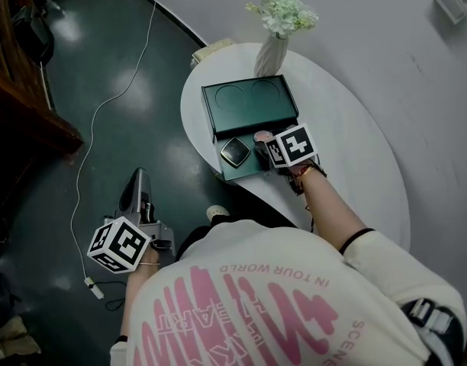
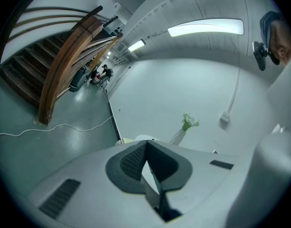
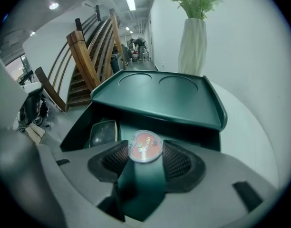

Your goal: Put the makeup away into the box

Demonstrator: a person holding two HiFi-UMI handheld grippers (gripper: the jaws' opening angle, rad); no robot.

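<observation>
A dark green box (image 1: 249, 101) stands on the white oval table (image 1: 355, 151), its drawer (image 1: 247, 171) pulled out toward me. My right gripper (image 1: 262, 148) hangs over the drawer, shut on a round compact (image 3: 145, 146) with a clear lid and red-orange inside; the same compact (image 1: 262, 136) shows pink in the head view. A square black compact (image 1: 235, 152) lies in the drawer, left of the jaws, and that black compact (image 3: 102, 133) also shows in the right gripper view. My left gripper (image 1: 138, 191) is off the table over the floor, shut and holding nothing; the left gripper (image 2: 146, 144) points toward the table.
A white vase with pale green flowers (image 1: 273, 48) stands behind the box. A white cable (image 1: 104, 105) runs across the dark floor at the left. A wooden staircase (image 2: 64, 65) rises at the far left. The wall (image 1: 355, 21) borders the table.
</observation>
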